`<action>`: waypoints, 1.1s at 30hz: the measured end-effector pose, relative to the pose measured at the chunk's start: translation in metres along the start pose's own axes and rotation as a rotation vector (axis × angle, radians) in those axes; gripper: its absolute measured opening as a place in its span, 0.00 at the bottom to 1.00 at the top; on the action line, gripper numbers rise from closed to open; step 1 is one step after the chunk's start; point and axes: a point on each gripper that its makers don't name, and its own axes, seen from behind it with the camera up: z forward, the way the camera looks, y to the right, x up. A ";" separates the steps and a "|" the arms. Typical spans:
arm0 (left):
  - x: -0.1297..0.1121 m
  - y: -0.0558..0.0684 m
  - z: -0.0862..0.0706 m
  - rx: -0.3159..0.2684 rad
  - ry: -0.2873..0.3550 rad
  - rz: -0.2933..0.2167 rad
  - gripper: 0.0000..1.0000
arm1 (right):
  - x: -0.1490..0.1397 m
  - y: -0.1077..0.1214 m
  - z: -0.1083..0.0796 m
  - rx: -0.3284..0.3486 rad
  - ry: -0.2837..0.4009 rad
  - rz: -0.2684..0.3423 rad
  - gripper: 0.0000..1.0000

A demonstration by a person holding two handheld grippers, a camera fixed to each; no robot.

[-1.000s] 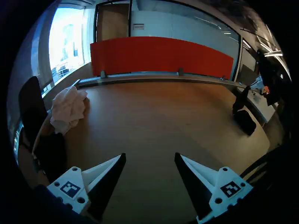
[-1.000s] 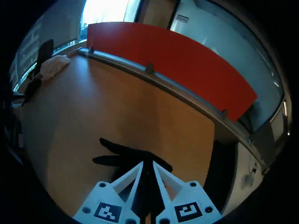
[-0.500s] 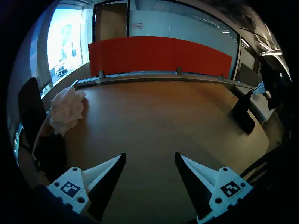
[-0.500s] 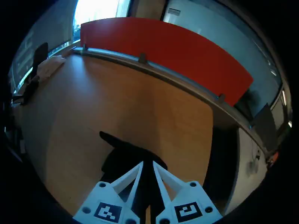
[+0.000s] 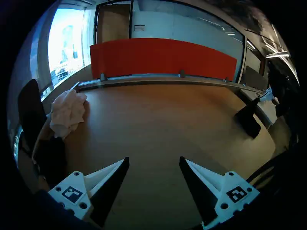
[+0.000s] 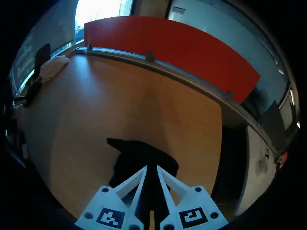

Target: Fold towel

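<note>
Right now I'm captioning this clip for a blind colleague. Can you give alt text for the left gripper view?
The open left gripper hovers empty over a wooden table, and a crumpled white towel lies ahead near the table's far left edge. A red partition runs along the table's far side.

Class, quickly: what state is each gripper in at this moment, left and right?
Left gripper: open, holding nothing.
Right gripper: closed, nothing between its fingers.
</note>
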 end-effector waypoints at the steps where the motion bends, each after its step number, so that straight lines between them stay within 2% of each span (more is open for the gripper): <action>1: 0.000 -0.001 0.000 0.000 0.001 0.000 0.97 | -0.001 0.000 -0.001 -0.002 -0.002 -0.001 0.02; 8: 0.001 -0.005 -0.004 0.004 0.007 0.001 0.97 | -0.019 0.000 -0.004 -0.010 -0.023 0.011 0.02; 21: -0.002 -0.010 -0.009 0.008 0.002 0.011 0.97 | -0.088 0.010 -0.006 -0.041 -0.141 0.010 0.02; 33: -0.003 -0.009 -0.013 0.012 -0.005 0.033 0.97 | -0.125 0.014 0.005 -0.054 -0.210 0.056 0.02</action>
